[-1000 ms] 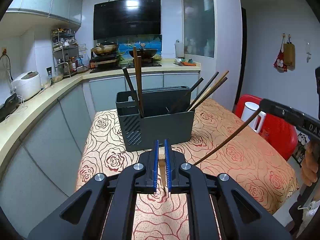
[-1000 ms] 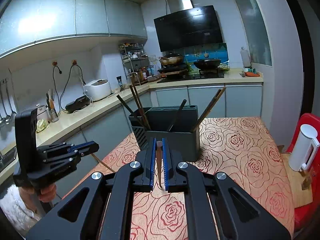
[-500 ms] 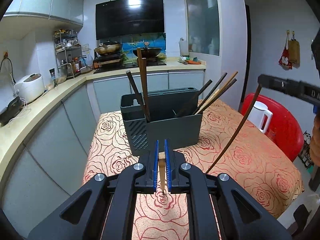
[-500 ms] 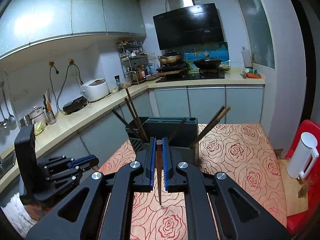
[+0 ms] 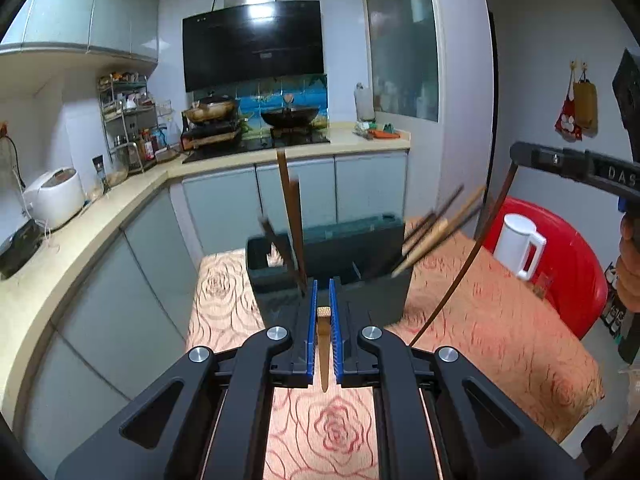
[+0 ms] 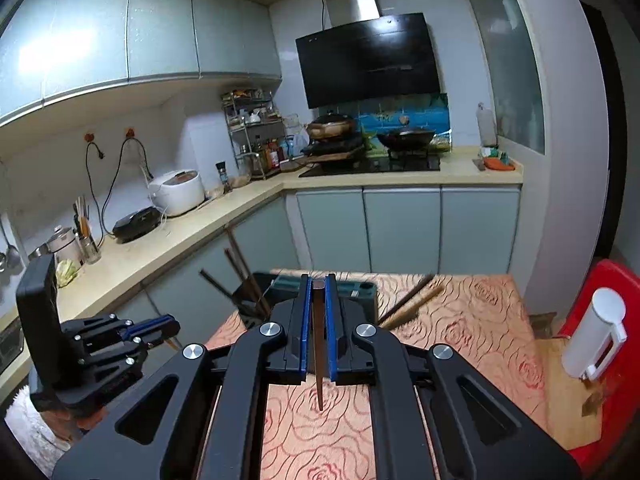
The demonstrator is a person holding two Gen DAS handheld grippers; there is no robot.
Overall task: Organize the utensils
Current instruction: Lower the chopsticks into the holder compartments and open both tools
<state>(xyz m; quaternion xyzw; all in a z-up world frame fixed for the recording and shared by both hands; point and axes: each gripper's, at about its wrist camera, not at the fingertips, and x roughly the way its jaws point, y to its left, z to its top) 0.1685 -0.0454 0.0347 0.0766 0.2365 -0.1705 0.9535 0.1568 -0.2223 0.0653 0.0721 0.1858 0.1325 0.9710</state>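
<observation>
Chopsticks: a pale wooden chopstick (image 5: 323,354) is pinched in the left gripper (image 5: 323,312) jaws, tip hanging down over the rose-patterned counter (image 5: 500,320). The right gripper (image 6: 316,320) jaws clamp a dark brown chopstick (image 6: 319,364), likewise near vertical. Beyond, the dark grey utensil holder (image 5: 360,252) stands with more sticks leaning outward.

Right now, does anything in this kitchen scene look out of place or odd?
Nothing spilled or broken. The only oddity: the chopsticks in the dark holder splay unevenly, some leaning far out to the right, others nearly upright at the left end.
</observation>
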